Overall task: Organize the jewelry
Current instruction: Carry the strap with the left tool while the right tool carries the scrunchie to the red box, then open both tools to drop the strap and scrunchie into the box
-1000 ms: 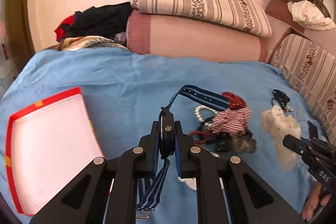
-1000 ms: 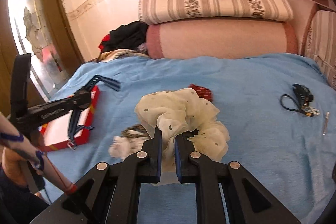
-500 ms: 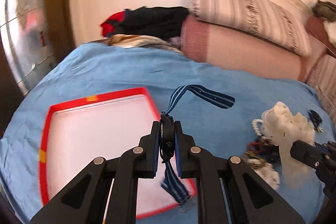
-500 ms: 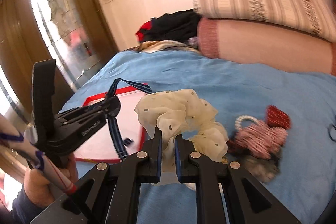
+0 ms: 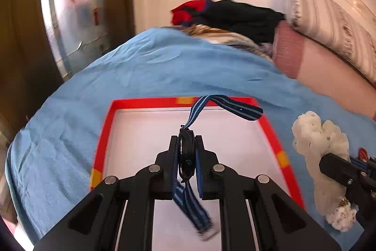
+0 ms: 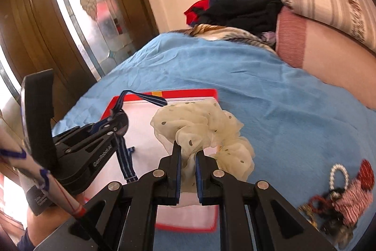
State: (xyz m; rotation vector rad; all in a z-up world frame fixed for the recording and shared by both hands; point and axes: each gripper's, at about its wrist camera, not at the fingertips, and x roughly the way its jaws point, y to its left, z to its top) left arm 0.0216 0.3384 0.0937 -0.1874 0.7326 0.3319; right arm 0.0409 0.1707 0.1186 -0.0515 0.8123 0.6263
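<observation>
My left gripper (image 5: 186, 141) is shut on a black watch (image 5: 186, 157) with a blue striped strap (image 5: 235, 107) and holds it above the red-rimmed white tray (image 5: 145, 133). The strap hangs down toward the tray floor. My right gripper (image 6: 188, 147) is shut on a cream dotted scrunchie (image 6: 202, 124) and holds it over the tray's right part (image 6: 188, 94). The left gripper with the watch (image 6: 121, 124) shows at the left of the right wrist view. The scrunchie (image 5: 319, 152) shows at the right of the left wrist view.
A pile of jewelry and hair ties (image 6: 345, 194), with a pearl bracelet (image 6: 338, 174), lies on the blue bedspread (image 6: 270, 91) right of the tray. Clothes (image 5: 237, 13) and striped cushions (image 5: 329, 22) lie at the back. A wooden cabinet with glass (image 6: 58, 22) stands left.
Both grippers have swung left with their loads. The watch has gone from over the bedspread to over the tray. The scrunchie has come from the pile to the tray's right part.
</observation>
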